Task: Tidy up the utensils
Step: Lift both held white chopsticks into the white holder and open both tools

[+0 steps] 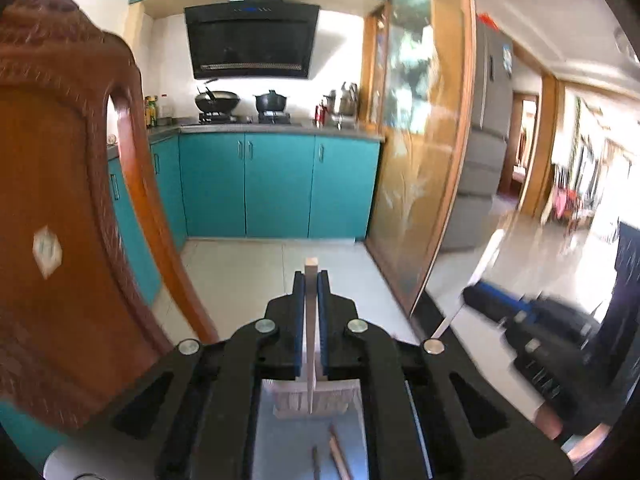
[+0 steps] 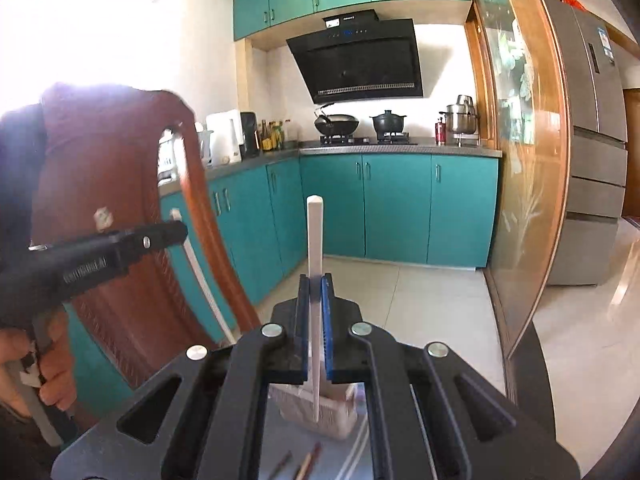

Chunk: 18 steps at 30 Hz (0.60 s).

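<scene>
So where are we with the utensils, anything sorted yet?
Nothing clearly sorted that I can see. In hand: the left tool and right tool each grip a white chopstick. Left: brown chopsticks still lie loose on the table near the pale holder.

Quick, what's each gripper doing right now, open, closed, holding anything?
Left gripper: closed on a white chopstick.
Right gripper: closed on a white chopstick.
</scene>
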Available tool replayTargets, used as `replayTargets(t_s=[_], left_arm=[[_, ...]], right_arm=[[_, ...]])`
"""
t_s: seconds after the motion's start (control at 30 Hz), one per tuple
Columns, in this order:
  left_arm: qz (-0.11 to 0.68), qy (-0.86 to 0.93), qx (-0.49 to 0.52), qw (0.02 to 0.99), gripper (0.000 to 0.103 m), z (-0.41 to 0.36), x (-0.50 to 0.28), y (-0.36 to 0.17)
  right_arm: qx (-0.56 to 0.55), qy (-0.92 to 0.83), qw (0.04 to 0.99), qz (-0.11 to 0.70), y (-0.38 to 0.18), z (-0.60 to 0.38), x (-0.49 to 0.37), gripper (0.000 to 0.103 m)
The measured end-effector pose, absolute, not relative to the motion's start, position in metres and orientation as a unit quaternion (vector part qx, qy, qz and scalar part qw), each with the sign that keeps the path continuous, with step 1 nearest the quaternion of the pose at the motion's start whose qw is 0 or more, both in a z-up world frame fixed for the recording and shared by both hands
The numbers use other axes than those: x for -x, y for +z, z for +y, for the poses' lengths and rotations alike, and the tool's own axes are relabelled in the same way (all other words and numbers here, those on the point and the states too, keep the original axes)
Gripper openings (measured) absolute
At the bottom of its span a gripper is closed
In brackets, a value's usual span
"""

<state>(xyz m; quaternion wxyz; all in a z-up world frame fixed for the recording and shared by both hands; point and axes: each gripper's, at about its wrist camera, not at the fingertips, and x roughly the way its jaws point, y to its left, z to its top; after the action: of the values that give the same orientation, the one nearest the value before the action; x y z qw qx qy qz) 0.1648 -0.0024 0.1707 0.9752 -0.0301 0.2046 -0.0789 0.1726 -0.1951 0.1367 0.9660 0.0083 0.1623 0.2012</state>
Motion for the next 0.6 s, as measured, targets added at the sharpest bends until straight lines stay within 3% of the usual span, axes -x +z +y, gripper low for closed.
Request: replayTargets(t_s=[0.13, 0.37, 0.5, 0.6], left_arm=[[0.164, -0.033, 0.039, 0.985, 0.007, -0.004, -0.199, 0.172], [0.234, -0.012, 0.040, 0.971, 0.007, -0.006, -0.229, 0.088], [0.254, -0.013, 0.042, 0.966, 0.007, -0.005, -0.228, 0.067], [0.245, -0.018, 0.035, 0.969, 0.018, -0.007, -0.217, 0.072]], right_arm=[[-0.012, 0.177, 0.971, 0.159, 0.118, -0.185, -0.202, 0.006], [0.010, 0.166, 0.962, 0.217, 0.040, -0.174, -0.235, 0.007], [0.009, 0.166, 0.964, 0.207, 0.038, -0.181, -0.218, 0.028], [-0.001, 0.189, 0.968, 0.163, 0.054, -0.196, -0.180, 0.031]])
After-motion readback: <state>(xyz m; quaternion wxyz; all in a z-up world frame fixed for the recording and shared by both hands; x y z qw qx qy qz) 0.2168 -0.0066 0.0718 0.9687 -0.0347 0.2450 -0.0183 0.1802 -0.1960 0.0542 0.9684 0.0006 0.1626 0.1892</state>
